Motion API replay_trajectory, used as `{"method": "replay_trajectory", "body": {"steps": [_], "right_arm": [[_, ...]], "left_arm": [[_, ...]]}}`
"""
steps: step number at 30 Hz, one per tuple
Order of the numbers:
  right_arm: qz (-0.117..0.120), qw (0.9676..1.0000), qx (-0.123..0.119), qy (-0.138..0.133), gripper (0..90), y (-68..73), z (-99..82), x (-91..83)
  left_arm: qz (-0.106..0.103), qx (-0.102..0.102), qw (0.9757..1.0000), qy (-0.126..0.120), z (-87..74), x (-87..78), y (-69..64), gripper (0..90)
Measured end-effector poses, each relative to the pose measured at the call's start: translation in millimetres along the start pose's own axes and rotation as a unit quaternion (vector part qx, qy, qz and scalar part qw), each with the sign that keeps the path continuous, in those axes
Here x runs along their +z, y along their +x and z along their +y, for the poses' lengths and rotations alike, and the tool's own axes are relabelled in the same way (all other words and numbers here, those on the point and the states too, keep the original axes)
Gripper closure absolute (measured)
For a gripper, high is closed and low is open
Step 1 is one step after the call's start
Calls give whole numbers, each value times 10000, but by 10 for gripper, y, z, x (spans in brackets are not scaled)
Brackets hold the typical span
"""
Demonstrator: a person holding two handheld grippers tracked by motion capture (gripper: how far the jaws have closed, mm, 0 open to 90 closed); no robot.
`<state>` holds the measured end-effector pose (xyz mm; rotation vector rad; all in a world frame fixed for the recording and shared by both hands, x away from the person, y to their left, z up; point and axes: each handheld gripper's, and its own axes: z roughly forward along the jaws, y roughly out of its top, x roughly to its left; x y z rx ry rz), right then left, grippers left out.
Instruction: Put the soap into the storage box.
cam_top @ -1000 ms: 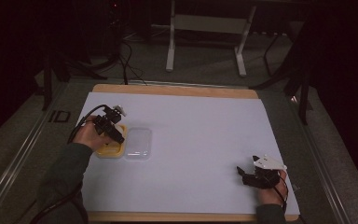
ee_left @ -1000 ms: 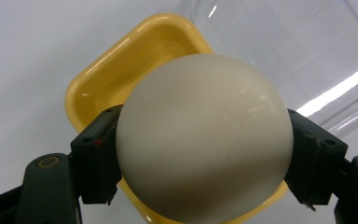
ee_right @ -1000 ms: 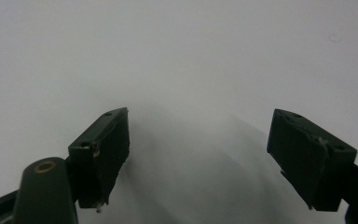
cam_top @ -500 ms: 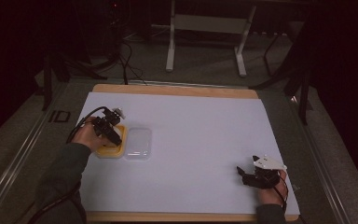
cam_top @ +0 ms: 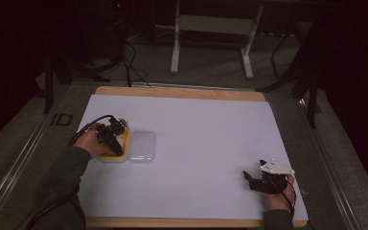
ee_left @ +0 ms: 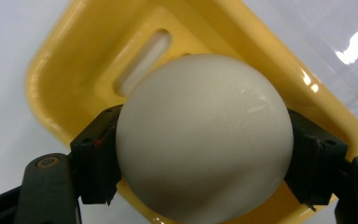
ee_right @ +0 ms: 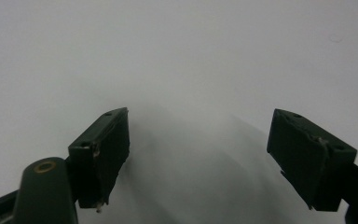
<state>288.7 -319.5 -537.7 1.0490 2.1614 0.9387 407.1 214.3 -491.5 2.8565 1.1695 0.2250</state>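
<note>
Left gripper (ee_left: 205,154) pinches white egg (ee_left: 204,140) between fingers (ee_left: 95,158), poised over yellow tray (ee_left: 65,60) beside clear lid (cam_top: 142,146) on counter (cam_top: 196,129); right gripper (ee_right: 200,158) rests idle, fingers spread.

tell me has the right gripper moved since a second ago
No. The right gripper sits at the same spot near the mat's near right corner.

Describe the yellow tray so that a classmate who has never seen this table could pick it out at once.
Start at the white sheet covering the table and go to its left edge. There the yellow tray lies beside a clear lid, under the left tool, which is shut on a white egg-like ball. It is the sheet's one opaque, coloured thing.
</note>
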Motion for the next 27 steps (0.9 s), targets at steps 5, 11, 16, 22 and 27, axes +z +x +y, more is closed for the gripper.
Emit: {"method": "replay_trajectory", "body": {"steps": [5, 11, 16, 22, 27], "right_arm": [[0, 10000, -16, 9, 208, 1, 1, 1], [6, 10000, -21, 11, 208, 1, 1, 2], [7, 10000, -24, 10, 208, 2, 1, 1], [-5, 10000, -27, 5, 210, 7, 1, 2], [3, 10000, -38, 23, 211, 7, 2, 5]], "left_arm": [[-108, 103, 9999, 32, 2, 0, 25, 241], [-64, 257, 9995, -164, -30, 13, 33, 145], [-212, 211, 9989, -360, -74, -42, 68, 114], [-350, 4, 9937, -1068, -235, -288, 149, 46], [-329, -35, 9841, -1743, -370, -517, 73, 144]]}}
